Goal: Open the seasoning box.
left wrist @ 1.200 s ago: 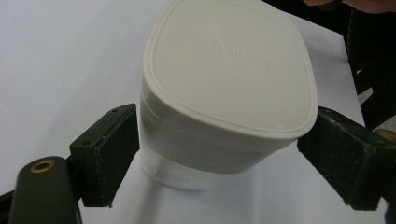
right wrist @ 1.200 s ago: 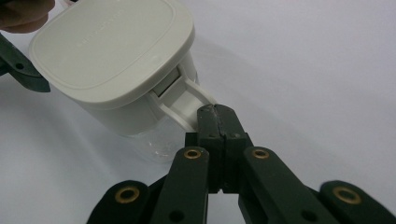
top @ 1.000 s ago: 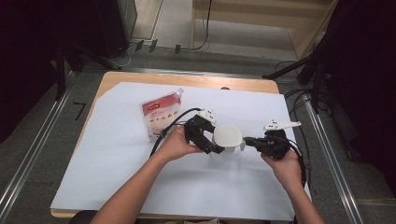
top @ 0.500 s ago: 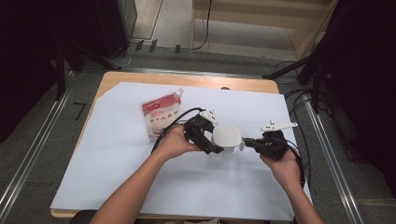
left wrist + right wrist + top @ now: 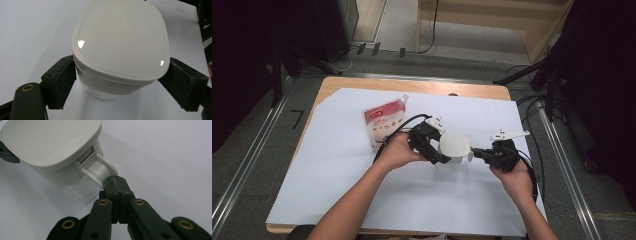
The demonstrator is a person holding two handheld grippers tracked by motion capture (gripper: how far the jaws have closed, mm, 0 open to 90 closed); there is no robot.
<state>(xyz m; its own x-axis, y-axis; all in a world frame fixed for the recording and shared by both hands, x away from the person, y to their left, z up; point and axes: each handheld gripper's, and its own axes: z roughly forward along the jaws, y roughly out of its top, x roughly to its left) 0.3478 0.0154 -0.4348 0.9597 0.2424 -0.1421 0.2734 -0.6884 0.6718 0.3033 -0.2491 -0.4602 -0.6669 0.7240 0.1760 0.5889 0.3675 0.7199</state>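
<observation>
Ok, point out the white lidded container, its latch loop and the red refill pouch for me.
white lidded container (image 5: pixel 120 37), left gripper view, middle of its lid.
latch loop (image 5: pixel 101 168), right gripper view, the curved white band ahead of the jaw tips.
red refill pouch (image 5: pixel 384 122), high view, centre of its printed face.

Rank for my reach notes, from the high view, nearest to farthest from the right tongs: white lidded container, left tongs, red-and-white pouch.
1. White lidded container: right tongs pinch its handle.
2. Left tongs: clamped round the container's far side.
3. Red-and-white pouch: far left, lying apart.
</observation>
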